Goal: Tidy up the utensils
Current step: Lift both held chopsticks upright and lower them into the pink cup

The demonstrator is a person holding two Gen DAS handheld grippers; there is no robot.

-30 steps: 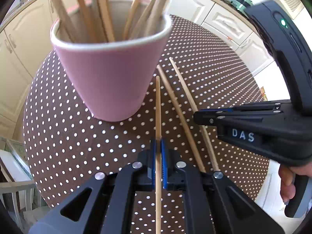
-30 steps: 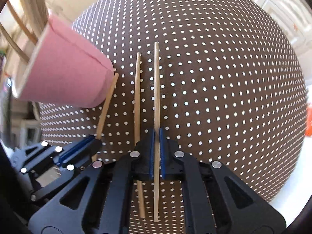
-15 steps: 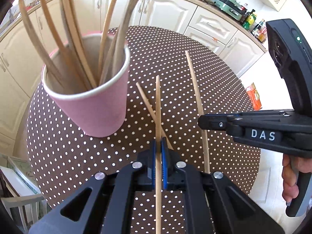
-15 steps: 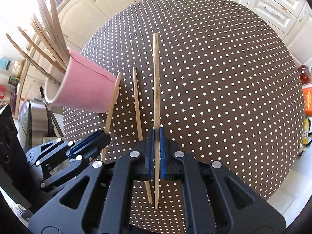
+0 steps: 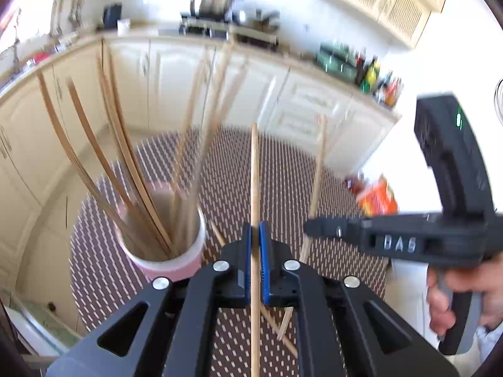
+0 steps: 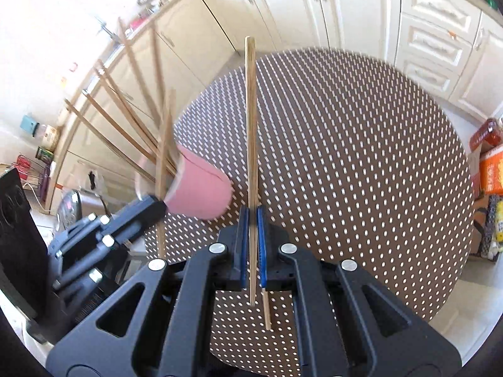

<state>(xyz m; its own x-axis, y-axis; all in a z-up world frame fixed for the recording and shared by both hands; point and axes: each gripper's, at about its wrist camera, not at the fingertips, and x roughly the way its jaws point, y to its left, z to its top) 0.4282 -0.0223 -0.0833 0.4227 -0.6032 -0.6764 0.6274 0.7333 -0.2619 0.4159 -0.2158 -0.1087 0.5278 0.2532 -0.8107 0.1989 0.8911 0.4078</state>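
My left gripper (image 5: 255, 229) is shut on a wooden chopstick (image 5: 254, 176), held up off the table. My right gripper (image 6: 250, 213) is shut on another chopstick (image 6: 250, 119), also lifted; it shows in the left wrist view (image 5: 317, 169) too. The pink cup (image 5: 169, 260) holds several chopsticks and stands to the left of both grippers on the brown polka-dot table (image 6: 361, 157); it also shows in the right wrist view (image 6: 201, 188). One more chopstick (image 6: 267, 308) lies on the table under my right gripper.
The round table's edge (image 6: 465, 220) curves close on the right. White kitchen cabinets (image 6: 424, 31) stand behind the table. Orange boxes (image 6: 490, 169) sit on the floor at right. The left gripper body (image 6: 94, 242) is low left in the right wrist view.
Both grippers have risen and tilted up, each lifting its chopstick off the table. The cup now appears lower and farther. One chopstick stays on the table.
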